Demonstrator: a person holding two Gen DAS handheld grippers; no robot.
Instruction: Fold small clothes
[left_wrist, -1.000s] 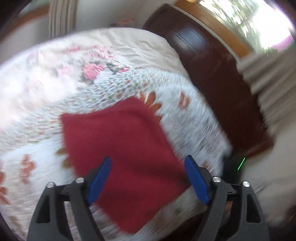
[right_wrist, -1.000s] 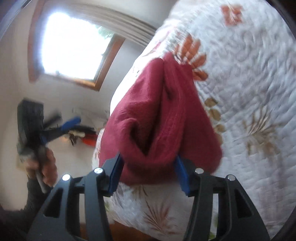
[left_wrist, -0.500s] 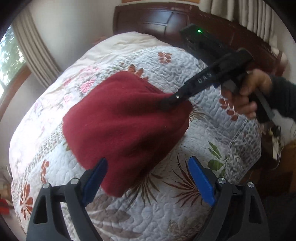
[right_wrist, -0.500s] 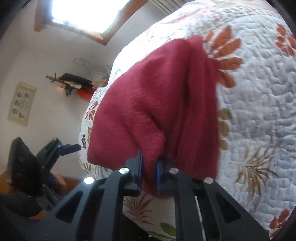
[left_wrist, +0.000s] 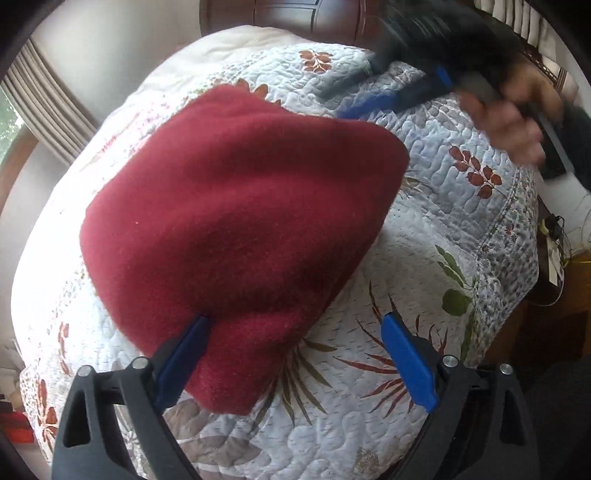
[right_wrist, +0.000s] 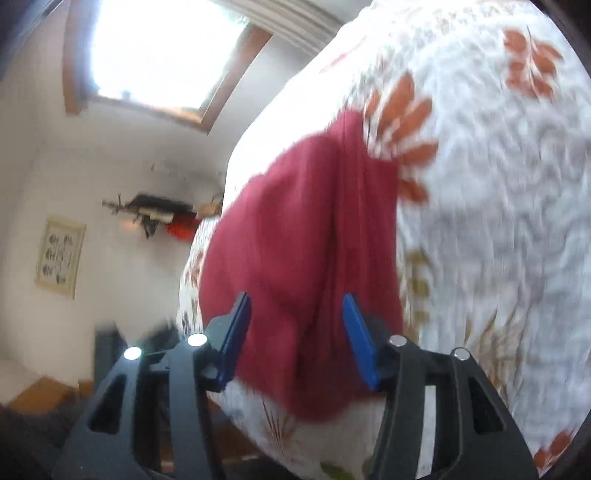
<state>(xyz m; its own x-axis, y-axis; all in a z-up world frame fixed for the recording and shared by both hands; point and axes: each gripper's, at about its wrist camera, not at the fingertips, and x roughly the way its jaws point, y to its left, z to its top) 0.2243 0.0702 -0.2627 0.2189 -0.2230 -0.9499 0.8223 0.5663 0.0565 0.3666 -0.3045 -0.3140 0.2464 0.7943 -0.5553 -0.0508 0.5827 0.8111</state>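
Quilted white cotton with leaf prints covers the bed (left_wrist: 461, 229), which fills most of both views and bears the one red fleece garment (left_wrist: 236, 221). No container shows in either view. The garment lies folded on the quilt near the bed's edge; from the right wrist it shows a deep crease running down its middle (right_wrist: 332, 258). A dark wooden headboard (left_wrist: 280, 16) stands behind the bed, cut off at the top. The left gripper (left_wrist: 295, 354) hangs over the garment's near corner with its jaws spread wide; one blue pad meets the cloth's edge and the other stands over bare quilt. The right gripper (right_wrist: 297, 339) has its jaws apart, astride the garment's near end, holding nothing. In the left view that gripper and the hand (left_wrist: 513, 118) holding it are smeared by motion blur. A framed picture (right_wrist: 59, 254) on the wall is too small to read.
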